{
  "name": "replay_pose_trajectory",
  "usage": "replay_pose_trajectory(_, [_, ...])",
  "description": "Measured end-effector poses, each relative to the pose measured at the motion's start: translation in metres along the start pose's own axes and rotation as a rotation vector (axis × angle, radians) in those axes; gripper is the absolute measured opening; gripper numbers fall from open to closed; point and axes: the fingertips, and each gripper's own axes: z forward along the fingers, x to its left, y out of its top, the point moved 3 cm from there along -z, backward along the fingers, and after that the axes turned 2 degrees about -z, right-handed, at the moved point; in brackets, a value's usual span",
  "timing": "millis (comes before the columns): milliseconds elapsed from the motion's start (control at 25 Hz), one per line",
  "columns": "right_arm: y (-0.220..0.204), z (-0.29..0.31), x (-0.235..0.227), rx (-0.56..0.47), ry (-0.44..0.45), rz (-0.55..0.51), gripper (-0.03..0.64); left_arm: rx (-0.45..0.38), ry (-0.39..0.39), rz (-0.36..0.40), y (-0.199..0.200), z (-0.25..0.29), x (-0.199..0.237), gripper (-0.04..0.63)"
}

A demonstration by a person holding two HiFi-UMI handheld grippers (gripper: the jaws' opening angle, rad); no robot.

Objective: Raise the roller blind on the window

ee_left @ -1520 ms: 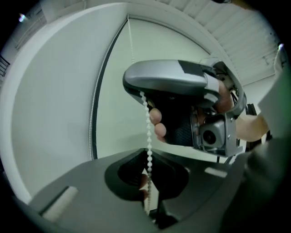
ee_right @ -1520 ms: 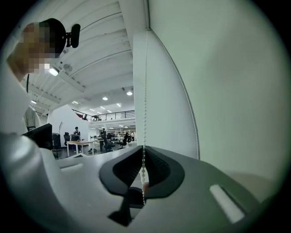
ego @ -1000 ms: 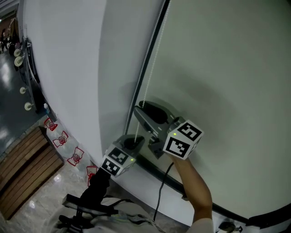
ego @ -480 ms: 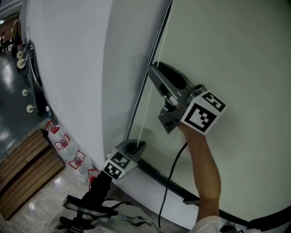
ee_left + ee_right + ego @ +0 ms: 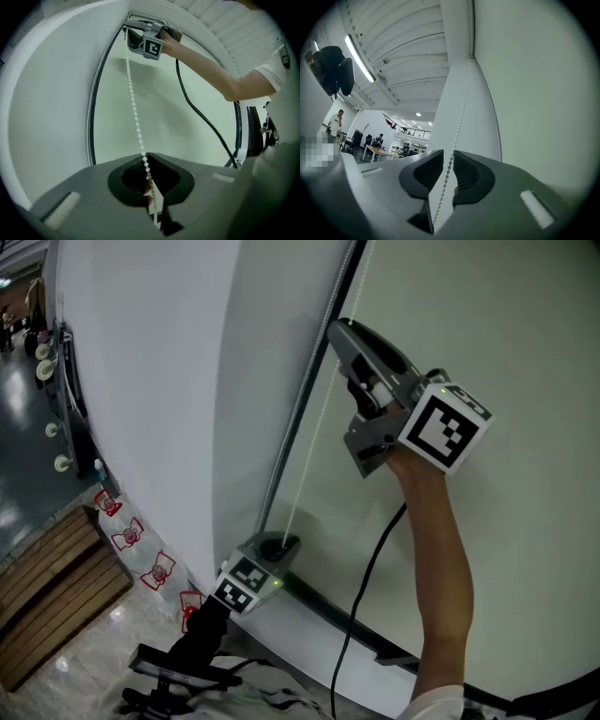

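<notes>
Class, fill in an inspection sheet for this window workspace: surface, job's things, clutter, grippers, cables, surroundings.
Surface: white wall beside the window; no table in view.
Job's things: pale roller blind with its dark bottom bar low down; white bead chain hangs along the blind's edge.
Clutter: red-labelled items at the wall's foot, too small to identify.
Grippers: left gripper shut on the bead chain low down; right gripper higher up, jaws just been closing, a narrow gap left, chain running between them.
Cables: black cable hangs from the right gripper.
Surroundings: wooden planking; open hall with people at desks.
</notes>
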Motion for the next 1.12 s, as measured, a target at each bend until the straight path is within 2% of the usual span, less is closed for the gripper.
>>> replay_pose_trajectory(280, [0.005,0.000,0.005,-0.035,0.005,0.000,0.058,-0.001,0.003,0.008,-0.024,-0.001,-0.001,-0.002])
replay_pose_trajectory(640, [0.003,0.003,0.003,-0.022,0.001,0.013,0.025,0.009,0.001,0.014,-0.031,0.000,-0.004,-0.002])
replay_pose_trajectory(960, [0.002,0.001,0.006,-0.028,0.035,0.092,0.006,0.018,0.007,0.013,-0.034,-0.001,-0.001,-0.002])
replay_pose_trajectory(1120, [0.007,-0.004,0.014,-0.037,0.038,0.072,0.006,0.022,0.007,0.013,-0.033,0.000,-0.001,-0.002])
